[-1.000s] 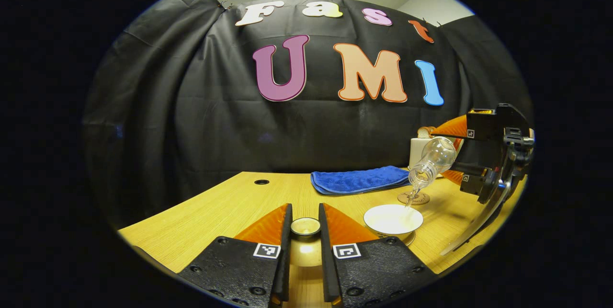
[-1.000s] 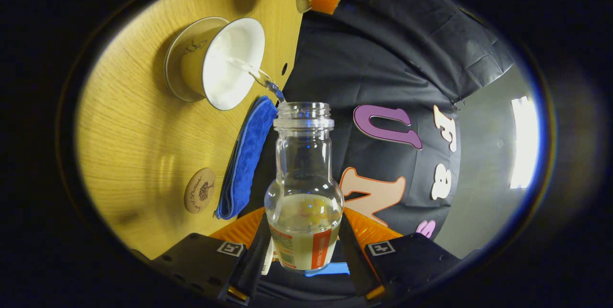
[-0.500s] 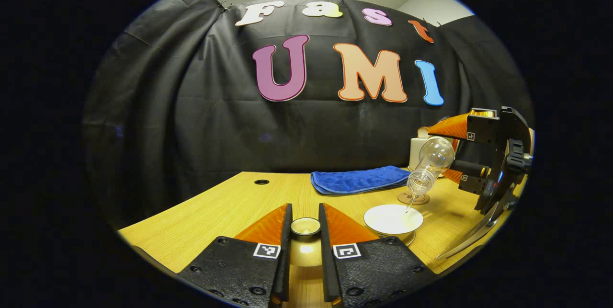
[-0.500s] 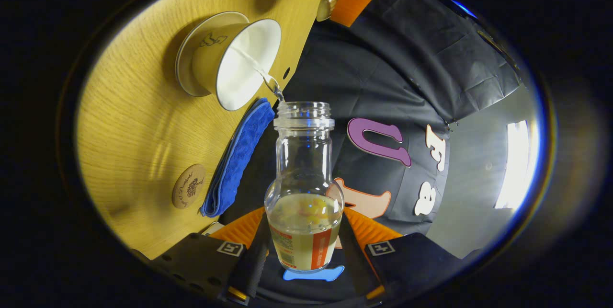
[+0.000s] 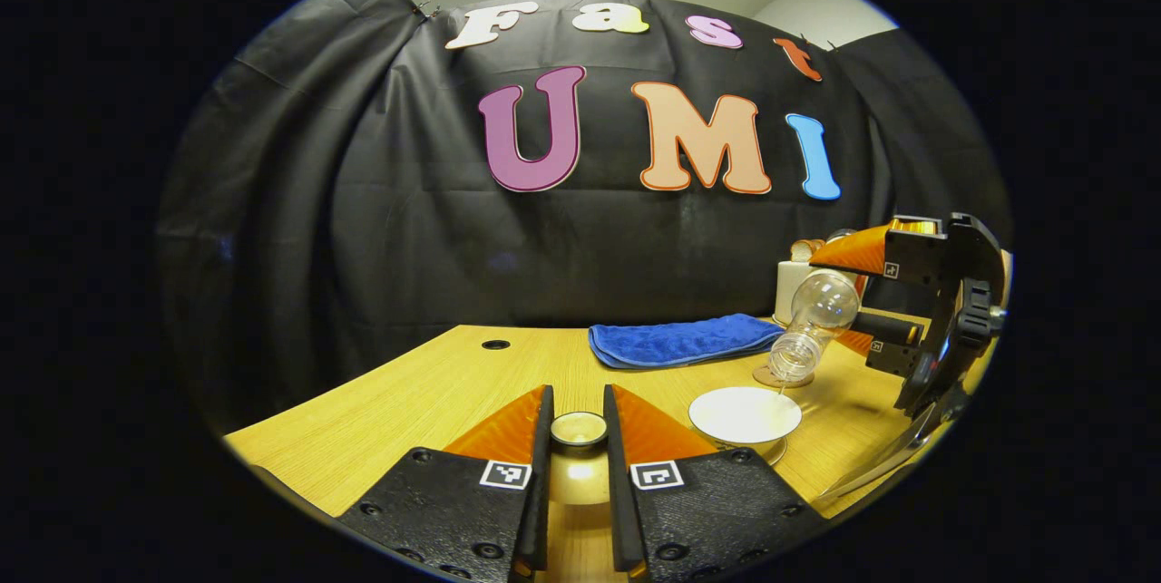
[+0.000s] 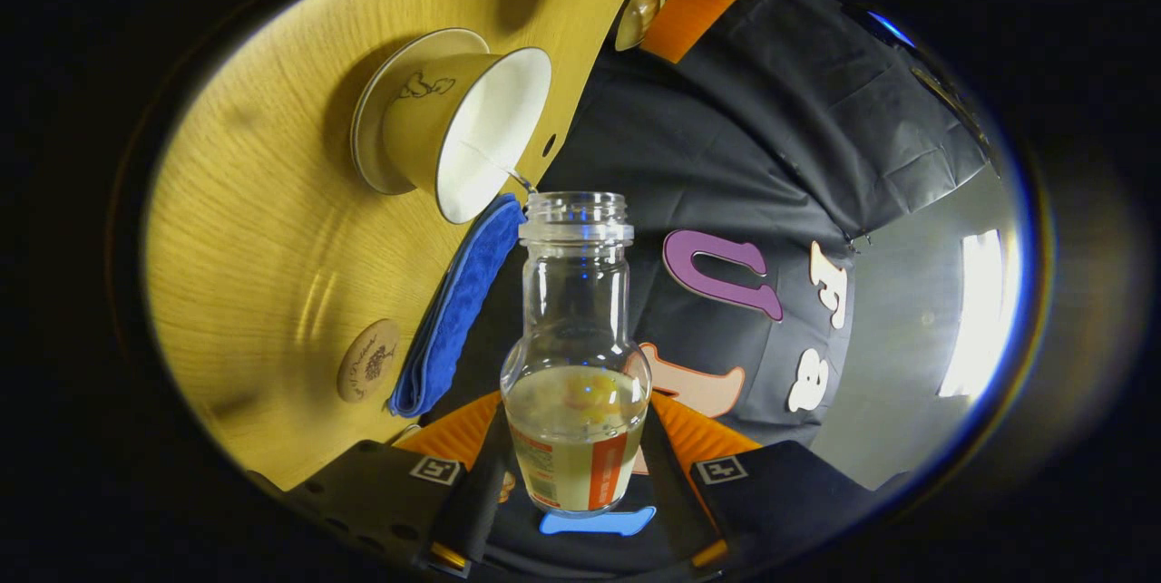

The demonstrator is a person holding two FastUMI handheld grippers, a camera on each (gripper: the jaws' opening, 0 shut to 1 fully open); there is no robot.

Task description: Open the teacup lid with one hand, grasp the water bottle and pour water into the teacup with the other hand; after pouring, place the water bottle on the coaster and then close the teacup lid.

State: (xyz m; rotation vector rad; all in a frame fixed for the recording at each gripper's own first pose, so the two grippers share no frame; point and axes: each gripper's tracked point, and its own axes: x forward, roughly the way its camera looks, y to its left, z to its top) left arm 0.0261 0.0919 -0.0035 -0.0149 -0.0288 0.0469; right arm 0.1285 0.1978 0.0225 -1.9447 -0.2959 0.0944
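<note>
A light wooden table (image 5: pixel 426 393) carries everything. At its back edge lies a folded blue towel (image 5: pixel 680 340), and behind that stands a white box-like object (image 5: pixel 787 286) too small to identify. The right gripper (image 6: pixel 573 465) has both fingers pressed on the lower body of the clear glass water bottle (image 6: pixel 575 356), which is tilted mouth-down over the teacup (image 5: pixel 745 415), a thin stream of water running from its mouth into the cup. The white-lined teacup sits on its saucer (image 6: pixel 374 116), just in front of the round wooden coaster (image 6: pixel 368 360). The left gripper (image 5: pixel 579 438) is narrowed onto the knob of the teacup lid (image 5: pixel 579 429), held beside the cup and apart from it.
</note>
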